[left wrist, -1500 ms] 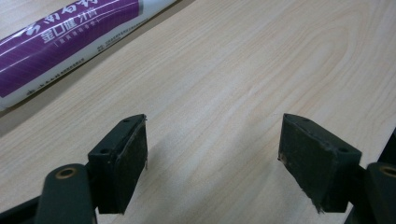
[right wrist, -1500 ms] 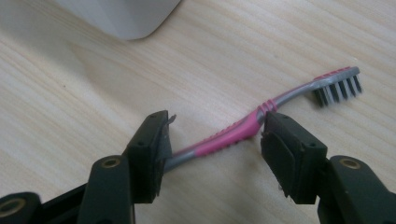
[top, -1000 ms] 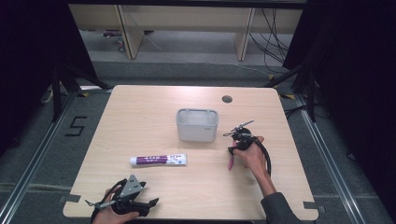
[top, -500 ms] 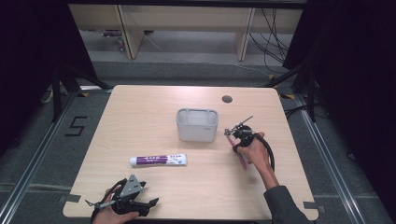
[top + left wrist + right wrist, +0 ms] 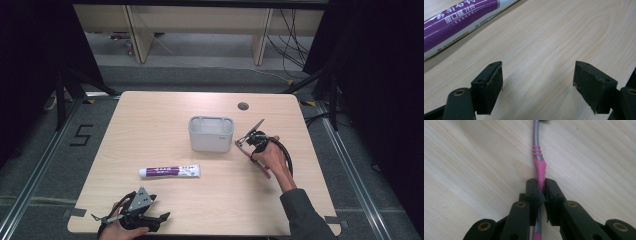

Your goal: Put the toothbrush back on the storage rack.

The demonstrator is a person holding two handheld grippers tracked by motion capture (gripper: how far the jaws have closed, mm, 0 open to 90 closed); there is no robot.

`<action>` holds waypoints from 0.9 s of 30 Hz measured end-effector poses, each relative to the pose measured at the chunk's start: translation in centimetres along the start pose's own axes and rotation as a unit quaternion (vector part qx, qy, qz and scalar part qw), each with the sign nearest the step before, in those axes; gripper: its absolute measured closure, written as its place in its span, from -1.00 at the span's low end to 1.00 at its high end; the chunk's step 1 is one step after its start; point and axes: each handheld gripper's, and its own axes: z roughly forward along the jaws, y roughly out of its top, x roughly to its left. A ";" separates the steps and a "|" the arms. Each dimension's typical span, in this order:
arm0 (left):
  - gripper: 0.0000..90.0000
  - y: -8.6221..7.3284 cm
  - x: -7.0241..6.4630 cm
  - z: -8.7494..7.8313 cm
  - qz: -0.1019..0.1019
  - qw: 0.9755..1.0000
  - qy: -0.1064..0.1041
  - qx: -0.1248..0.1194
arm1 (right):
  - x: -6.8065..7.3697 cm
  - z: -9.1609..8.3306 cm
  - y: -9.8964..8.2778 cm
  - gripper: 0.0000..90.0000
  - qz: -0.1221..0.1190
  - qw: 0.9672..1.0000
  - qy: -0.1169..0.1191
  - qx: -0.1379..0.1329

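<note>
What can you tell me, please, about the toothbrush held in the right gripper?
The toothbrush is slim, with a pink and grey handle that looks plastic and three thin pink rings on the grey stretch. The right gripper is shut on its pink part, the black fingers pressing it from both sides. In the high view it slants beside the person's right hand, just right of the grey bin, over the wooden table. Its head is not clear.

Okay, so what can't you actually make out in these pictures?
- Toothbrush head: cut off by the top edge in the right gripper view; too small in the high view.
- Toothpaste tube ends: cut off by the frame in the left gripper view.
- Grey container contents: its walls hide the bottom in the high view.
</note>
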 end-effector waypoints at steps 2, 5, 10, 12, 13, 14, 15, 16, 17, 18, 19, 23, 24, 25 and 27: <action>-0.48 0.0 -0.1 0.0 -0.004 1.000 -0.001 -0.003 | -0.1 0.0 0.2 0.83 -0.012 1.000 -0.003 0.008; -0.48 0.0 -0.1 0.0 -0.004 1.000 0.000 -0.003 | -0.1 0.0 0.2 0.83 -0.015 1.000 -0.006 0.015; -0.48 0.0 0.0 0.0 0.001 1.000 -0.002 0.000 | -0.1 -0.1 0.3 0.85 -0.028 0.999 -0.009 0.037; -0.48 0.0 0.0 0.0 0.000 1.000 -0.002 0.001 | -0.2 -0.2 0.2 0.85 -0.039 0.998 -0.013 0.036; -0.48 0.0 0.0 0.0 0.000 1.000 -0.002 0.001 | -0.2 -0.6 0.2 0.86 -0.036 0.998 -0.014 0.039; -0.48 0.0 0.0 0.0 0.000 1.000 -0.002 0.001 | -0.3 -0.7 0.1 0.86 -0.041 0.998 -0.016 0.038; -0.48 0.0 0.0 0.0 0.000 1.000 -0.002 0.001 | -0.3 -0.7 0.1 0.86 -0.041 0.998 -0.016 0.038; -0.48 0.0 -0.1 0.0 -0.003 1.000 -0.002 0.000 | -0.4 -0.8 0.0 0.86 -0.041 0.998 -0.016 0.036; -0.48 0.0 0.1 0.0 0.006 1.000 -0.004 0.000 | -0.5 -1.1 -0.1 0.86 -0.040 0.998 -0.019 0.032; -0.48 0.0 0.0 0.0 0.006 1.000 -0.004 0.001 | -0.7 -1.4 -0.2 0.86 -0.038 0.999 -0.017 0.027; -0.48 0.0 0.0 0.0 0.006 1.000 -0.004 0.001 | -0.7 -1.4 -0.2 0.86 -0.038 0.999 -0.017 0.027; -0.48 0.0 0.0 0.1 0.002 1.000 -0.002 0.000 | -1.2 -2.6 -0.6 0.86 -0.034 0.999 -0.014 0.005; -0.48 0.0 0.0 0.1 0.002 1.000 -0.003 0.000 | -1.6 -3.3 -0.8 0.86 -0.036 0.999 -0.016 -0.012; -0.48 0.0 0.0 0.1 0.002 1.000 -0.002 0.001 | -1.6 -3.3 -0.8 0.86 -0.036 0.999 -0.016 -0.012; -0.48 0.0 0.0 0.1 0.002 1.000 -0.002 0.000 | -1.8 -4.3 -0.9 0.86 -0.030 0.999 -0.012 -0.030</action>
